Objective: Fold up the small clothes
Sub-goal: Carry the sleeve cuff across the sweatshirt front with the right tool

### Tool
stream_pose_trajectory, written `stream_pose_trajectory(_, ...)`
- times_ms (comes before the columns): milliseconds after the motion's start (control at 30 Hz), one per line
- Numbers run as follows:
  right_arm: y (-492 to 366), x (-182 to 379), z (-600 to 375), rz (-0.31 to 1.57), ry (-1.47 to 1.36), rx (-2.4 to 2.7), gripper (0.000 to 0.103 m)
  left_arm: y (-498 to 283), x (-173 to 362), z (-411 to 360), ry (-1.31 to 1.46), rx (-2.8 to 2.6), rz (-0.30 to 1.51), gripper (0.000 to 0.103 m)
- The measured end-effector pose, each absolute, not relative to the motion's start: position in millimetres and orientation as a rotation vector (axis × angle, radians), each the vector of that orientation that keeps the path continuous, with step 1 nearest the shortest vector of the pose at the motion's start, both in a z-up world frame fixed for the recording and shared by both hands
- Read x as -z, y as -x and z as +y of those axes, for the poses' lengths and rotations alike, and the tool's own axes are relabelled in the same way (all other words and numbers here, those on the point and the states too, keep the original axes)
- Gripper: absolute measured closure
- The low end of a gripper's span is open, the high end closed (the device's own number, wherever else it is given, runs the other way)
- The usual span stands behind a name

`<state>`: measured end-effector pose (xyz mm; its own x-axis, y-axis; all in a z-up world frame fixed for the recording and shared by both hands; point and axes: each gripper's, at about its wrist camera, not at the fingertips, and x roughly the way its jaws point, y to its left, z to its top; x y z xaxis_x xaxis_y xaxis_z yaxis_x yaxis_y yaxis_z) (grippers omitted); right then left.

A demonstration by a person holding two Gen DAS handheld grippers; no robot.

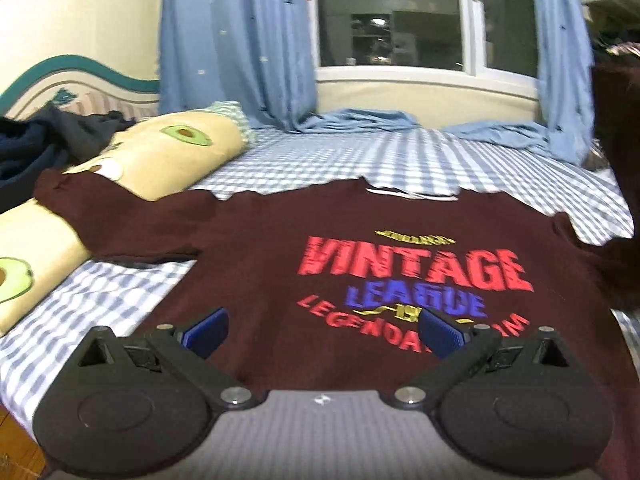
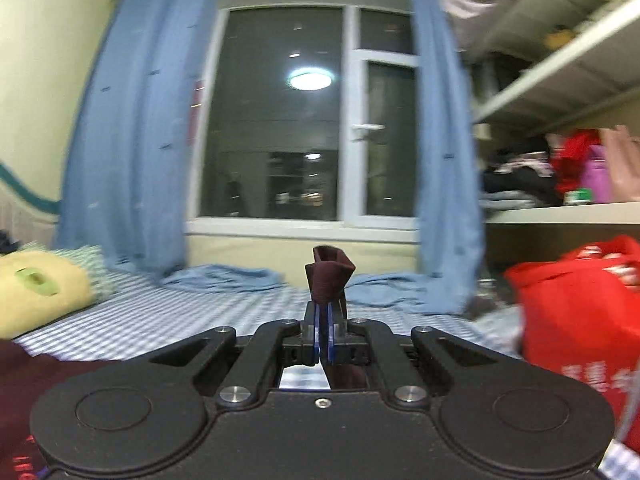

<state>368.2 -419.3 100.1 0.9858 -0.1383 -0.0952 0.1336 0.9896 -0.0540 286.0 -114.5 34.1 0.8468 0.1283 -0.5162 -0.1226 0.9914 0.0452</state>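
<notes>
A maroon T-shirt (image 1: pixel 280 256) with red "VINTAGE" print lies face up on the checked bed (image 1: pixel 360 160), collar toward the window. Its left sleeve lies spread toward the pillows. My left gripper (image 1: pixel 324 332) is open, its blue pads above the shirt's lower hem area, holding nothing. My right gripper (image 2: pixel 324 328) is shut on a bunched piece of the maroon shirt (image 2: pixel 329 272), which sticks up above the pads; it is raised over the bed. Part of the shirt shows at the lower left of the right wrist view (image 2: pixel 36 376).
Two yellow avocado pillows (image 1: pixel 168 152) and dark clothes (image 1: pixel 48 136) lie at the left. Blue curtains (image 1: pixel 236 48) hang by the window and pool on the bed. A red bag (image 2: pixel 580 312) and shelves with clothes (image 2: pixel 560 176) stand at the right.
</notes>
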Motion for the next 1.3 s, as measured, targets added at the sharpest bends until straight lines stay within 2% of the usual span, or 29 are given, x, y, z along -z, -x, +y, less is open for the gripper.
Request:
stream_pose_trajectory(500,-387.2,11.5,-240.1,0.373,0.299,-0.125,0.101,-282.3,-24.0,-74.7,0.06,-0.257,0.549,0.001)
stream_pose_trajectory(967,-396.4,49.0,-216.4,0.531,0.364,-0.219,0.098,-282.8,-15.1,-70.6,0.092,-0.276,0.562,0.001)
stream_pose_trajectory(1067,-397.2,50.6,-218.2,0.553,0.346,-0.238,0.093,-283.0,-16.6,-70.9,0.094,-0.277,0.558,0.001)
stream_pose_trajectory(1133,-395.8,50.2,-218.2,0.56,0.335,-0.258,0.084,-283.2,-17.3,-71.1,0.096,-0.277,0.557,0.001)
stream_pose_trajectory(1200,-393.0,49.4,-217.2,0.563,0.328,-0.277,0.081,-282.8,-17.6,-71.3,0.096,-0.279,0.557,0.001)
stream_pose_trajectory(1300,-388.8,48.2,-216.7,0.572,0.319,-0.301,0.067,-281.7,-18.9,-71.2,0.096,-0.283,0.555,0.001)
